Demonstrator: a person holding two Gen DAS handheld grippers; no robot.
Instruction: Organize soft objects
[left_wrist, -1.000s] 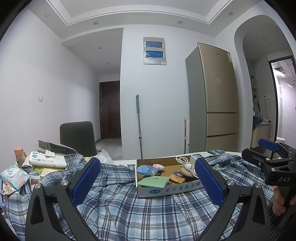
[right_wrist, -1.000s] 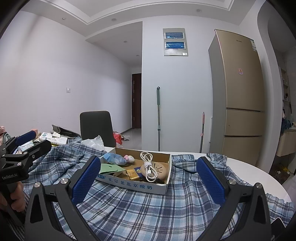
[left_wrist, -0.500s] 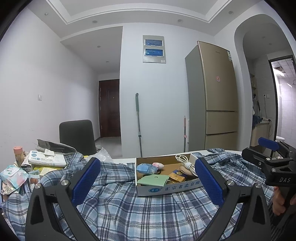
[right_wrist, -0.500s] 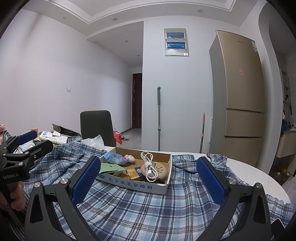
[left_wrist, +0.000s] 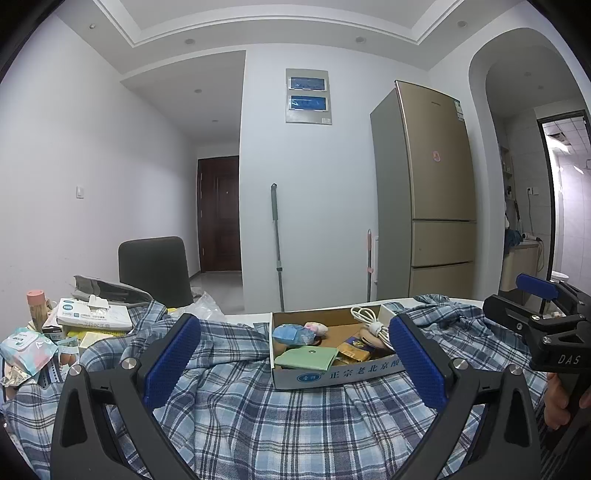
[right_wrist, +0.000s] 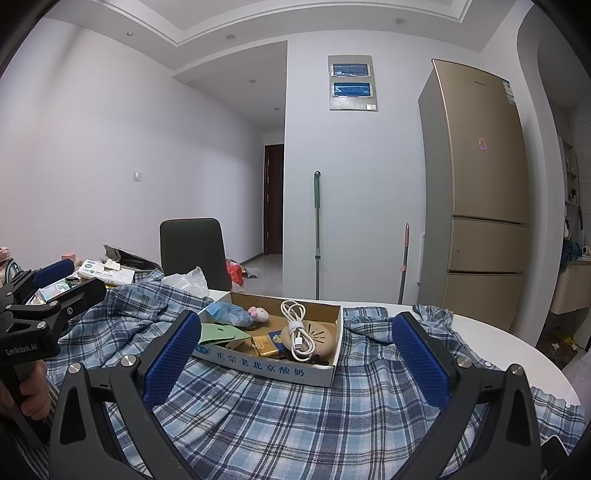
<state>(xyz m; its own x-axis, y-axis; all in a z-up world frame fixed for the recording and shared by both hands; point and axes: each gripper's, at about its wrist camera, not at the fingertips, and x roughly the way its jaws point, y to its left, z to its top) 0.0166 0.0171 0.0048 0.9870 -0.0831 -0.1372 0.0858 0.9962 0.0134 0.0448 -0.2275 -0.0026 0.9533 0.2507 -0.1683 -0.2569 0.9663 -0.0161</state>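
A blue-and-white plaid shirt (left_wrist: 280, 421) lies spread over the table; it also shows in the right wrist view (right_wrist: 310, 417). A cardboard box (left_wrist: 332, 376) stands on it, holding a green pouch (left_wrist: 304, 357), a blue crumpled bag (left_wrist: 293, 333), a small pink plush (right_wrist: 258, 314) and a white cable (right_wrist: 297, 332). My left gripper (left_wrist: 293, 363) is open and empty, held above the shirt in front of the box. My right gripper (right_wrist: 297, 360) is open and empty, also above the shirt facing the box (right_wrist: 269, 367).
A tissue box (left_wrist: 94, 316), wet-wipe pack (left_wrist: 27, 349) and other clutter sit at the table's left. A dark chair (left_wrist: 155, 269) stands behind the table. A fridge (left_wrist: 428, 206) and a mop (left_wrist: 277, 243) stand by the far wall. The white table edge (right_wrist: 517, 354) shows at right.
Both grippers have tilted or dropped slightly; the scene sits a little higher in the left view. Nothing was taken hold of or let go.
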